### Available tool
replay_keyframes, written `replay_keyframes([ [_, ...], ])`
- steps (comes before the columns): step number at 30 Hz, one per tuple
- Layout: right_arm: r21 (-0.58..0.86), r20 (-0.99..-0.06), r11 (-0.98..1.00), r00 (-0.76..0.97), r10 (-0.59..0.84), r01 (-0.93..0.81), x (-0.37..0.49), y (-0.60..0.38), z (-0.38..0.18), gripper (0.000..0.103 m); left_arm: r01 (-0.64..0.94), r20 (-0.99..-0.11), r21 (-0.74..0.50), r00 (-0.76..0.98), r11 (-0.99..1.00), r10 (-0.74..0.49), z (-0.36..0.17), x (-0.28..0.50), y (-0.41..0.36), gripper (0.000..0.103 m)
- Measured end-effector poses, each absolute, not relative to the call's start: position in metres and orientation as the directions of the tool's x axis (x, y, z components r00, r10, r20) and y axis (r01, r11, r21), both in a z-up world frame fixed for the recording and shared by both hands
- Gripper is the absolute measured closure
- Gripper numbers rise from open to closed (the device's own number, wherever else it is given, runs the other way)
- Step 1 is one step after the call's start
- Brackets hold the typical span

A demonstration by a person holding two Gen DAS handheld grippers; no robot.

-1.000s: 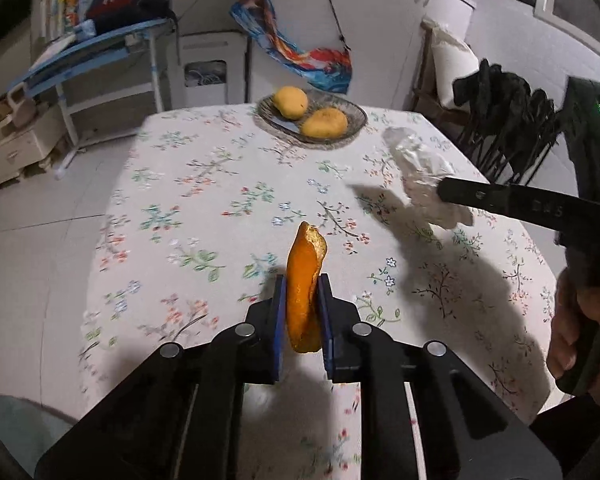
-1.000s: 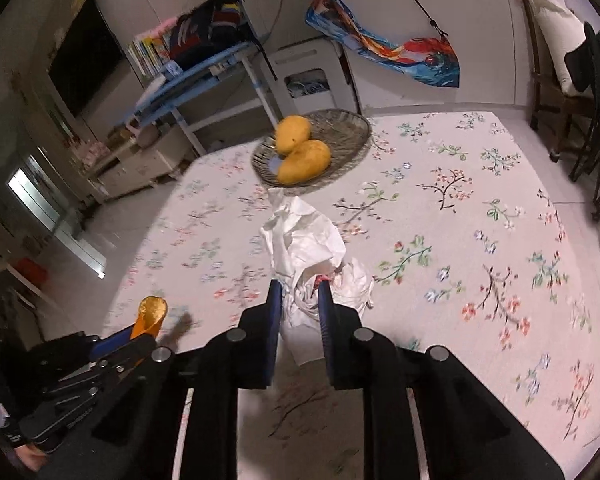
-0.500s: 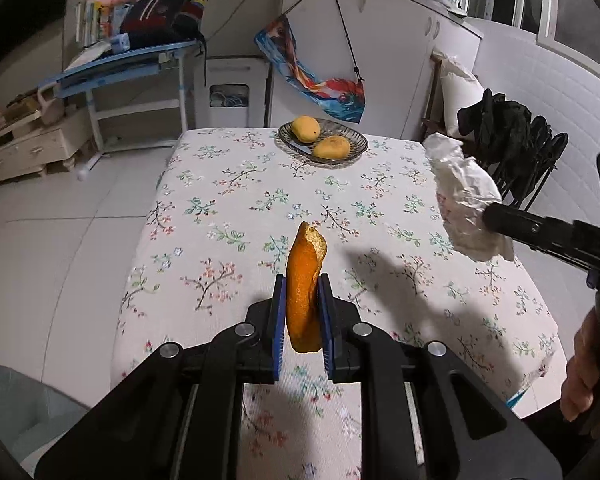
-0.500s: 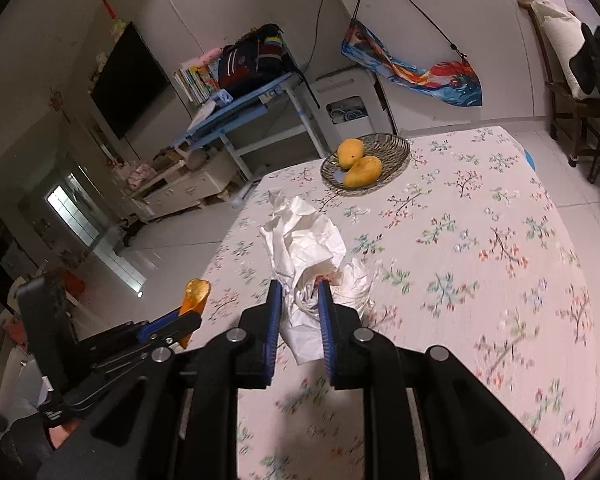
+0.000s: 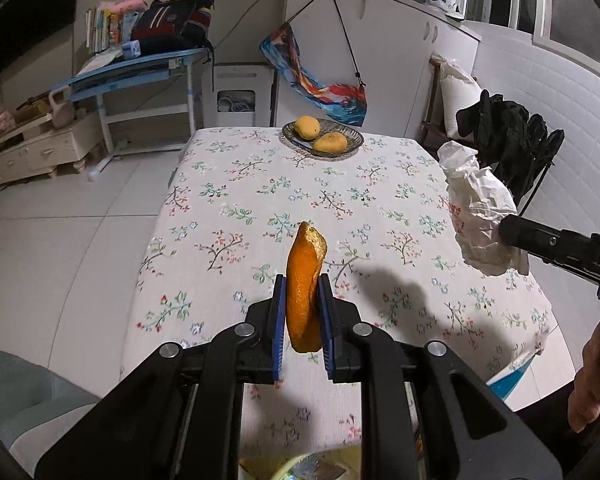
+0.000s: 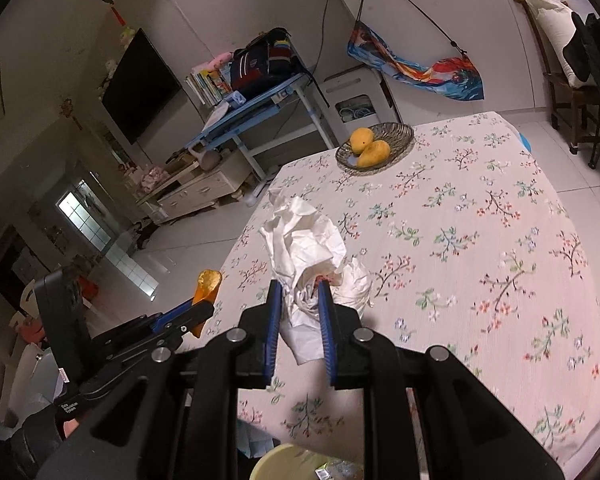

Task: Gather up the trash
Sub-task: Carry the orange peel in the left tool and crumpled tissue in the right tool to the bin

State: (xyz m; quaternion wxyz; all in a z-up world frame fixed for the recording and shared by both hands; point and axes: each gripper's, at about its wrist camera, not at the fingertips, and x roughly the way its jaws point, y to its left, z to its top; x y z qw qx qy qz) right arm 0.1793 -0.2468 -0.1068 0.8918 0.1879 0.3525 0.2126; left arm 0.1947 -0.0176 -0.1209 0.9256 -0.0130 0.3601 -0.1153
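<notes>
Holding my left gripper [image 5: 302, 312] clenched on the orange peel [image 5: 305, 292] and my right gripper [image 6: 300, 312] on the crumpled tissue [image 6: 308, 248], I carry both clear above the floral table [image 5: 380, 200], apparently toward the yellow-rimmed bin [image 6: 288, 460] below.

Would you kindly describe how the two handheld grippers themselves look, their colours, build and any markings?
Both are matte black plastic. The left gripper and the right gripper each have two flat fingers lined with ribbed blue pads, driven by angular black linkage arms joined with round silver pivot bolts. In the right wrist view, the left gripper's body carries small white lettering, too small to read. No cables or sleeves show.
</notes>
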Motion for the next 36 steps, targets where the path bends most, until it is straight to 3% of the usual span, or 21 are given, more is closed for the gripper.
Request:
replay_keyframes([
  [36, 0.567, -0.528, 0.786, 0.623, 0.577, -0.248, 0.071, -0.243, -0.130, 0.083, 0.200, -0.623, -0.130, 0.746, 0.971, -0.237, -0.118, 0.092, -0.001, 0.088],
])
